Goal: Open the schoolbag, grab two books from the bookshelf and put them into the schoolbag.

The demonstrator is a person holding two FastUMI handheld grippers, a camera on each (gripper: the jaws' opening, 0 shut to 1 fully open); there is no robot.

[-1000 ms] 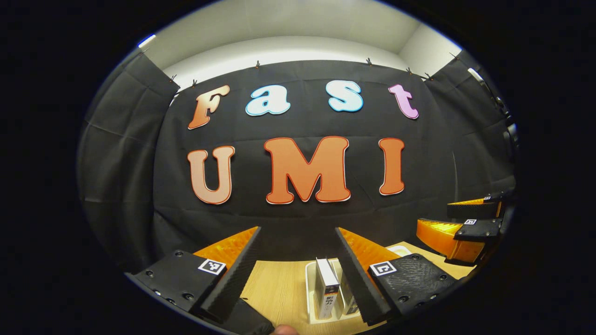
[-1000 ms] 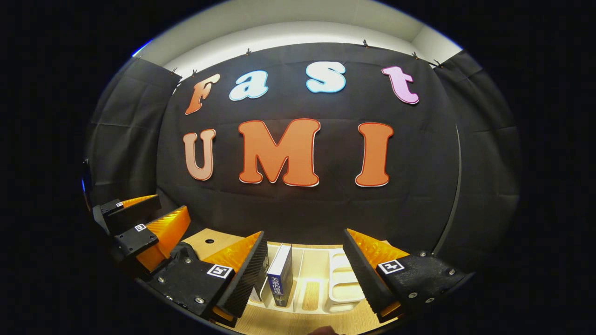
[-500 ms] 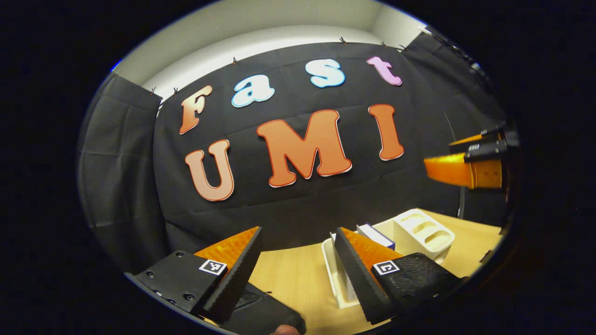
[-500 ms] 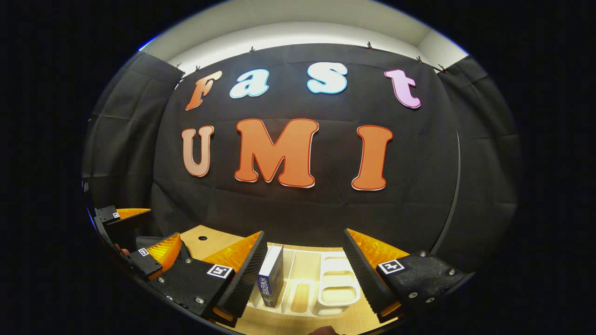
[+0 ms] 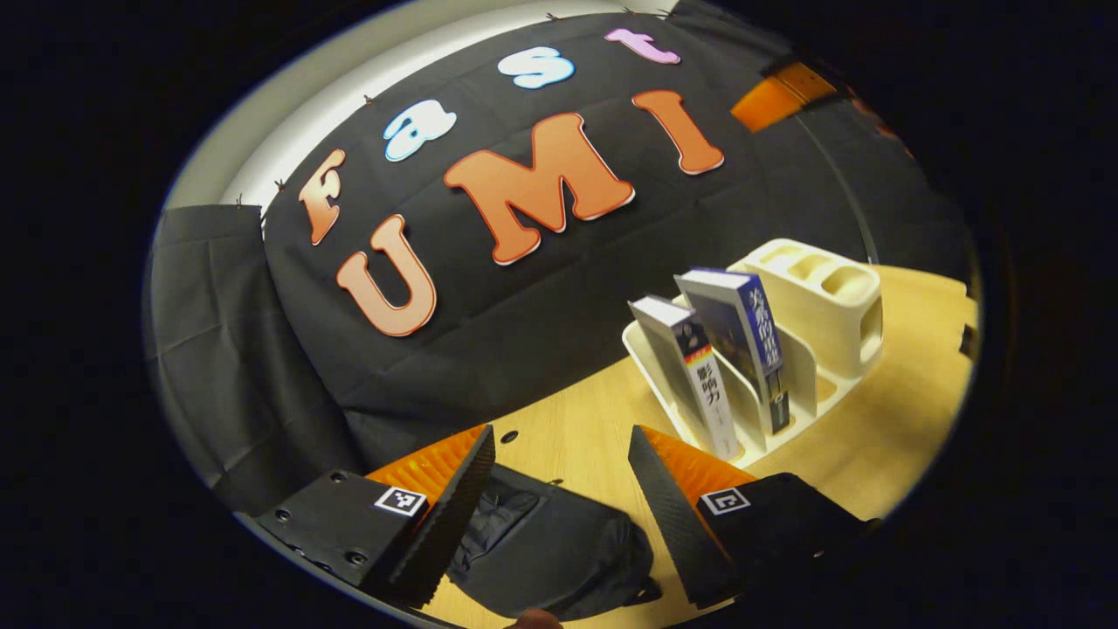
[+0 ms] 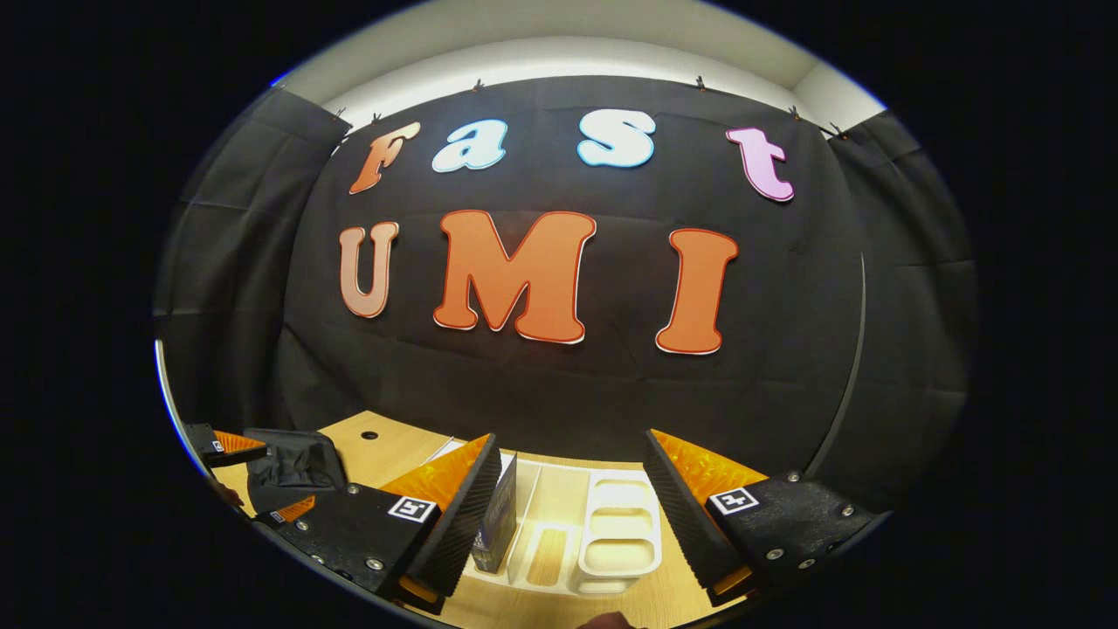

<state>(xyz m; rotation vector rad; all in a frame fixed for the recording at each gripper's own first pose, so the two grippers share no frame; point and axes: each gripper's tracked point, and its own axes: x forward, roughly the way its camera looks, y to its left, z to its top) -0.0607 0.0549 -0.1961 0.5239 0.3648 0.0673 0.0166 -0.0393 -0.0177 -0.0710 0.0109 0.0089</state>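
Observation:
The black schoolbag [image 5: 559,555] lies on the wooden table, low between the fingers of my left gripper [image 5: 559,515], which is open and hovers over it. Two books stand leaning in the cream bookshelf [image 5: 825,301]: a pale one [image 5: 694,376] and a blue one [image 5: 742,336]. My right gripper [image 6: 572,515] is open above the bookshelf [image 6: 611,542], with the blue book [image 6: 498,524] just inside its left finger. In the right gripper view the schoolbag [image 6: 293,463] sits far left with the left gripper [image 6: 262,479] around it. The right gripper [image 5: 773,98] also appears high up in the left gripper view.
The wooden table [image 5: 882,437] runs up to the black cloth wall, with a small round hole [image 5: 509,434] near the bag. The bookshelf has cup-like compartments [image 6: 616,524] on its right side. The table's edge curves off at the right [image 5: 961,349].
My left gripper has swung left and tipped down, bringing the schoolbag between its fingers and leaving the bookshelf to its right. My right gripper stayed over the bookshelf, drifting slightly.

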